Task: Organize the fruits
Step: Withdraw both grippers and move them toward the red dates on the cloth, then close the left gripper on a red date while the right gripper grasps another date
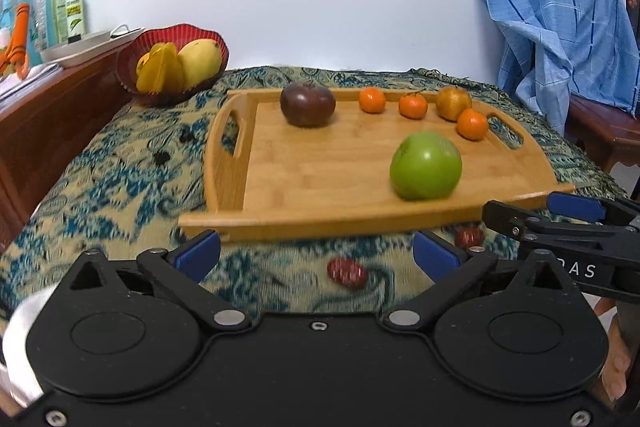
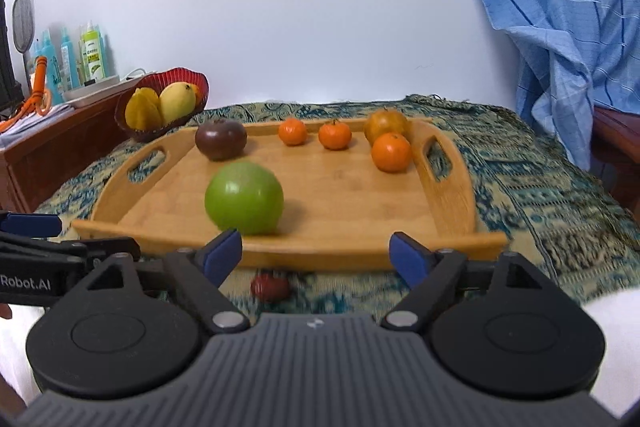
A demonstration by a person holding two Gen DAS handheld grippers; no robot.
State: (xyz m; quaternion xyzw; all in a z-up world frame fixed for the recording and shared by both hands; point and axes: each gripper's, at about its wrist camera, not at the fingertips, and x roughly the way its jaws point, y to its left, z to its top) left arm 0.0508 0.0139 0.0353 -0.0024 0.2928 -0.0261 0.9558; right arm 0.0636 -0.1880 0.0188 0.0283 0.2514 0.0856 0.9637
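A wooden tray point(image 1: 320, 167) point(image 2: 340, 187) lies on the patterned cloth. On it sit a green apple point(image 1: 426, 165) point(image 2: 244, 197), a dark purple fruit point(image 1: 307, 103) point(image 2: 221, 139), three mandarins point(image 1: 413, 105) point(image 2: 335, 135) and a brownish-yellow fruit point(image 1: 453, 103) point(image 2: 386, 123). Two small red dates point(image 1: 347, 271) point(image 1: 469, 237) lie on the cloth in front of the tray; the right wrist view shows one date point(image 2: 270, 287). My left gripper point(image 1: 316, 253) is open above the near date, holding nothing. My right gripper point(image 2: 316, 255) is open and empty, just short of the tray's front rim.
A red basket point(image 1: 132, 67) point(image 2: 200, 79) with a mango and a starfruit stands at the back left. Beside it a wooden cabinet point(image 1: 48, 115) carries bottles and a dish. A blue cloth point(image 1: 560, 19) hangs over a chair at the right.
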